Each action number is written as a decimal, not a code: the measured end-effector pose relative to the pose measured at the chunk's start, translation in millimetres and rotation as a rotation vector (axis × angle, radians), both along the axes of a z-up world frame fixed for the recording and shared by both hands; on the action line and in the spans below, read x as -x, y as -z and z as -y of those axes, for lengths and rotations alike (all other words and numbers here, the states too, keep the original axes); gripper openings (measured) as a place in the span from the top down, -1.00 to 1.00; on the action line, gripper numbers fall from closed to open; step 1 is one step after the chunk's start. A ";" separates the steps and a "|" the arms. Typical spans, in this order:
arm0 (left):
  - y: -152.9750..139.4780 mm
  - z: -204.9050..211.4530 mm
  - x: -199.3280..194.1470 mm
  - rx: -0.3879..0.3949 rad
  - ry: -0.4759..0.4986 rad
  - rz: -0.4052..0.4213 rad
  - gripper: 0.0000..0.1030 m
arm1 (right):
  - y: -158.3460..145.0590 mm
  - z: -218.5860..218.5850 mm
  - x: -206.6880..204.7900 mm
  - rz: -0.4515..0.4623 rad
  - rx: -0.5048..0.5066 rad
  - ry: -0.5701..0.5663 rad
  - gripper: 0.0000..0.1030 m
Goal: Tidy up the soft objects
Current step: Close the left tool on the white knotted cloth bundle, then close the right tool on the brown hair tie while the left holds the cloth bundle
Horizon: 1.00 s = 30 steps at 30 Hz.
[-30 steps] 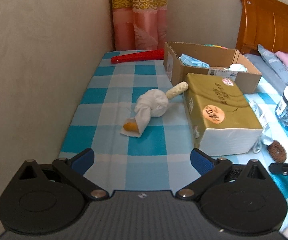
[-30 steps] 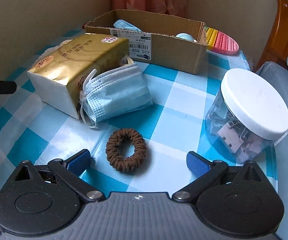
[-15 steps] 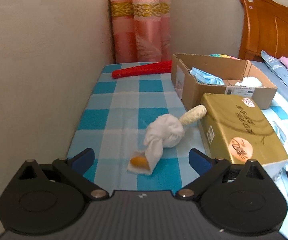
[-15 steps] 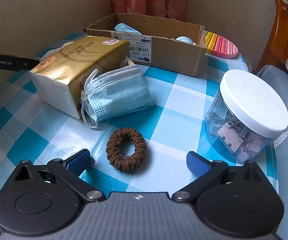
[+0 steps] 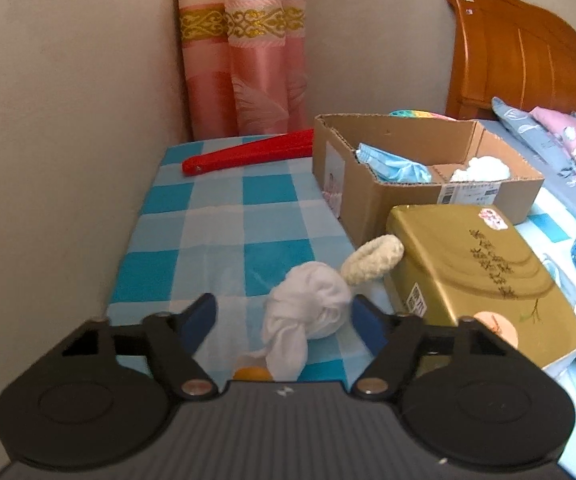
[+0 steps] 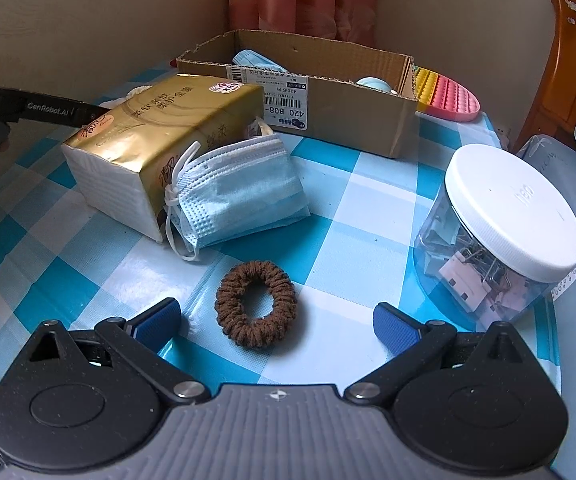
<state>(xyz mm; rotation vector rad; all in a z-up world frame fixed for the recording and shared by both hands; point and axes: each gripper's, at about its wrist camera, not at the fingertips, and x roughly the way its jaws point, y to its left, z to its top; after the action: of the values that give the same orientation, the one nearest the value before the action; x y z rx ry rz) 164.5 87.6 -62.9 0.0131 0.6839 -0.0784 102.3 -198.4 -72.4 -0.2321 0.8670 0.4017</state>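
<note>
Left claw (image 5: 284, 322) is held spread, fingers either side of the white knotted cloth (image 5: 308, 308) near the desk's (image 5: 224, 224) left edge; no contact is seen. A cream scrunchie (image 5: 374, 258) is propped against the gold tissue pack (image 5: 472, 276). Right claw (image 6: 276, 322) is held spread, low over the brown scrunchie (image 6: 256, 304), not touching. A blue face mask (image 6: 240, 192) is leaned on the tissue pack. The cardboard box (image 6: 344, 112) is placed toward the desk's far edge.

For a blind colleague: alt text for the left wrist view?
The open left claw straddles a knotted white cloth bundle on a blue-checked tablecloth. A cream hair scrunchie leans on a gold tissue pack, before a cardboard box.
</note>
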 end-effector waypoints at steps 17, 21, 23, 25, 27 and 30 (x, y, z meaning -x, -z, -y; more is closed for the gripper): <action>4.9 -4.0 -10.1 0.096 0.040 -0.041 0.15 | 0.7 0.0 1.3 0.009 -0.003 0.000 -1.00; -8.2 -3.4 -2.6 0.103 0.036 -0.014 0.15 | 0.8 0.3 2.7 0.013 -0.004 0.001 -1.00; -16.1 -3.8 1.6 0.118 0.044 0.000 0.15 | 0.7 0.2 3.6 0.012 -0.004 0.000 -1.00; -23.0 -4.6 4.5 0.131 0.043 0.007 0.15 | 0.5 -0.7 5.2 0.011 -0.005 -0.009 -1.00; -30.6 -5.7 7.6 0.143 0.042 0.019 0.15 | 0.2 -3.0 6.4 0.008 -0.005 -0.019 -1.00; -41.6 -6.7 11.6 0.159 0.042 0.027 0.15 | 0.2 -6.9 8.3 0.006 -0.006 -0.038 -0.97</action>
<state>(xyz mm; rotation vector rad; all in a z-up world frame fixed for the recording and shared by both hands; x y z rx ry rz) 152.9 94.3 -21.3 -0.1236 0.6486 -0.1722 94.0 -191.5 -72.7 -0.2448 0.8560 0.4386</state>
